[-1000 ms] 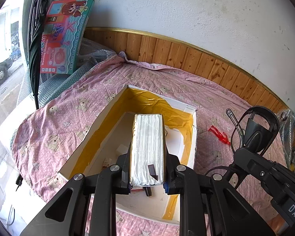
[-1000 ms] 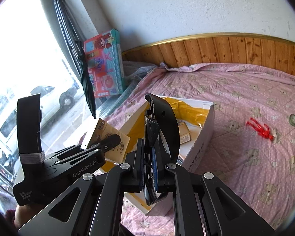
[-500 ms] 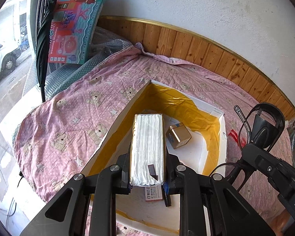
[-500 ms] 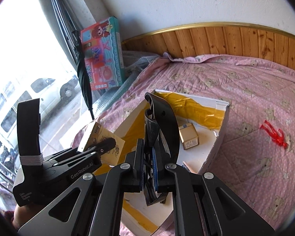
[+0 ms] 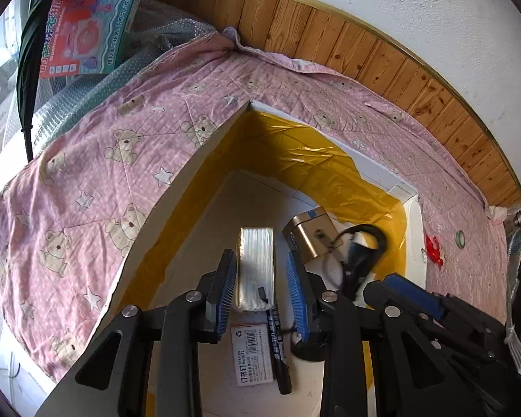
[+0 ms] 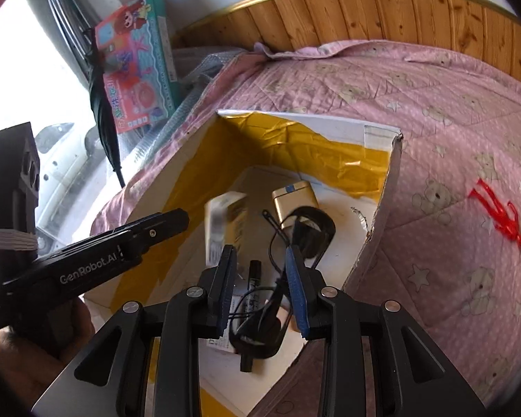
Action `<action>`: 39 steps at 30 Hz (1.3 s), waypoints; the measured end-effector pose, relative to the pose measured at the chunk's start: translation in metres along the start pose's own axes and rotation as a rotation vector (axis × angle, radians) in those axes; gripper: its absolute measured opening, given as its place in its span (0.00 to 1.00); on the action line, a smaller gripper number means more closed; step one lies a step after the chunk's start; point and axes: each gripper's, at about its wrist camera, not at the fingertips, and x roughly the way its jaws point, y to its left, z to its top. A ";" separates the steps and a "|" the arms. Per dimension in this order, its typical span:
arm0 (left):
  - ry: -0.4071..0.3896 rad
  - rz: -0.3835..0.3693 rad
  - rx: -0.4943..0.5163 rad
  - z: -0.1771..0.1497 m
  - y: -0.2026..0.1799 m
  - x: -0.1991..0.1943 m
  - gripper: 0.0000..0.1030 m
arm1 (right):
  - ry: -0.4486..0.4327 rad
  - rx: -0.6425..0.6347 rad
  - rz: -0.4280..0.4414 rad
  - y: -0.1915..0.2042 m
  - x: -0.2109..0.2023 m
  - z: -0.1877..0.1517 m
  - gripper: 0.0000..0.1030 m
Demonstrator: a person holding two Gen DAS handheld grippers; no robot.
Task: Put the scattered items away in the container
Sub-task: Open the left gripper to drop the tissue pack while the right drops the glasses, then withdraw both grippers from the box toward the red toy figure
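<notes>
Box sits on pink bear quilt beside wood-panelled wall.

Both fisheye views are bright with daylight. In the right wrist view a window at nine to ten o'clock is blown out to white glare. Straight lines bow strongly toward the rims, and dark vignette fills the corners. Yellow tape lining the box shines with reflections. A white packet in the box is smeared by motion blur. Shadows stay soft.
</notes>
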 end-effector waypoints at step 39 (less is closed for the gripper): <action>-0.029 -0.019 0.130 -0.055 -0.073 -0.054 0.45 | -0.132 0.202 0.134 -0.042 -0.075 -0.065 0.35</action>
